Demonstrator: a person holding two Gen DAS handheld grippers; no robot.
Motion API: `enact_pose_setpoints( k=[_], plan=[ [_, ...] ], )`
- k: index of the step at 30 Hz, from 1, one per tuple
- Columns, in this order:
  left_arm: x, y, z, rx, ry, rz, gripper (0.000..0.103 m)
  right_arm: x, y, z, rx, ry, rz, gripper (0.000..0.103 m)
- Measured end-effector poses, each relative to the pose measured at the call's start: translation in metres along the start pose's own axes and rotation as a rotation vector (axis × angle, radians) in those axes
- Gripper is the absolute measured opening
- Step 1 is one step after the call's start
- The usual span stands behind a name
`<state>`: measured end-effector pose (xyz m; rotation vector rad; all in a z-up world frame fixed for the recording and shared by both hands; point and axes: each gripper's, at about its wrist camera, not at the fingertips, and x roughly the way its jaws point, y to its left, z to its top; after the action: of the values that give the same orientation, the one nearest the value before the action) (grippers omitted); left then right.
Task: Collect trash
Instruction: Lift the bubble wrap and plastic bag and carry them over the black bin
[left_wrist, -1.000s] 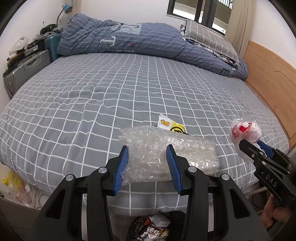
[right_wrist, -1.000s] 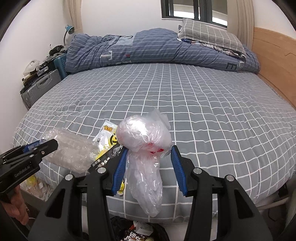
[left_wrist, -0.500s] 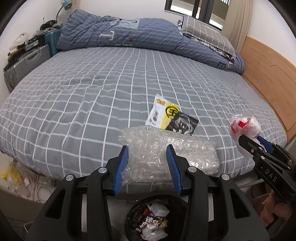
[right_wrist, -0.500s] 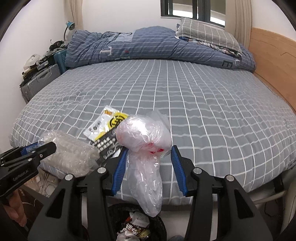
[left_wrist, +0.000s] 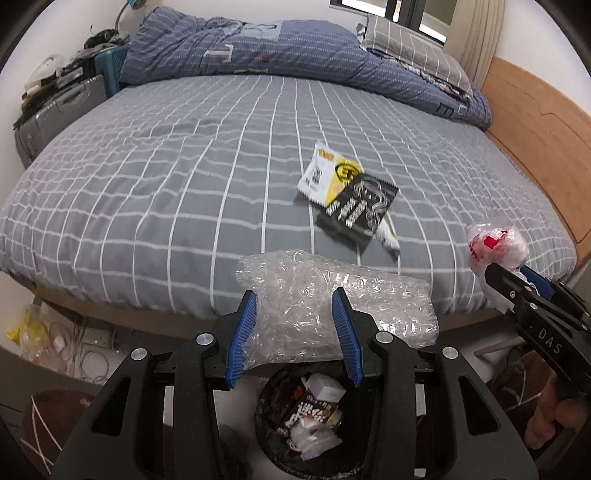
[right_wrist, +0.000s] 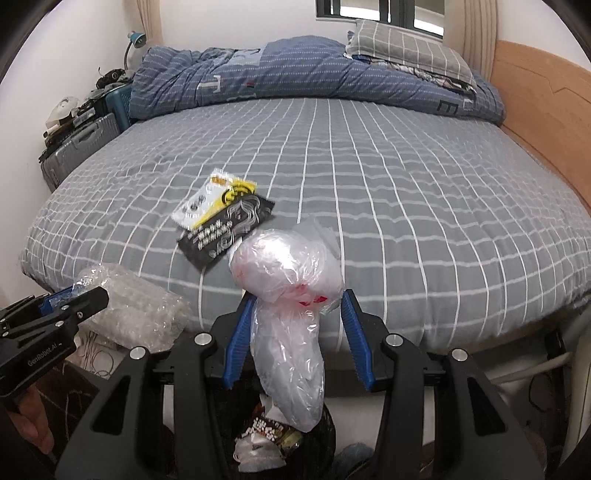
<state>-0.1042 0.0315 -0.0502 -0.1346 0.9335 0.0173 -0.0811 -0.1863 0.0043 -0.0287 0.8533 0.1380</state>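
My left gripper is shut on a wad of clear bubble wrap and holds it above a black trash bin on the floor at the bed's foot. My right gripper is shut on a knotted clear plastic bag with red print, hanging over the same bin. The bag and right gripper also show in the left wrist view, at the right. A yellow, white and black snack wrapper lies on the grey checked bed; it also shows in the right wrist view.
The bin holds wrappers and crumpled plastic. A folded blue duvet and a pillow lie at the bed's far end. A wooden headboard runs along the right. Grey suitcases stand at the far left. Cables and a yellow bag lie on the floor left.
Both grippers have drawn back from the bed with their loads and now hang over the bin. The bin and the whole snack wrapper have come into view.
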Motion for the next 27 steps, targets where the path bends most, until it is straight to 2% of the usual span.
enact_pose_setpoints(
  k=[17,27],
  plan=[
    [0.001,0.003,-0.062,-0.041,0.130,0.008,0.042,-0.005,0.001,-0.062,0.030,0.143,-0.025,0.045],
    [0.031,0.005,-0.086,-0.031,0.207,0.017,0.042,0.032,0.000,-0.092,0.017,0.231,-0.055,0.045]
  ],
)
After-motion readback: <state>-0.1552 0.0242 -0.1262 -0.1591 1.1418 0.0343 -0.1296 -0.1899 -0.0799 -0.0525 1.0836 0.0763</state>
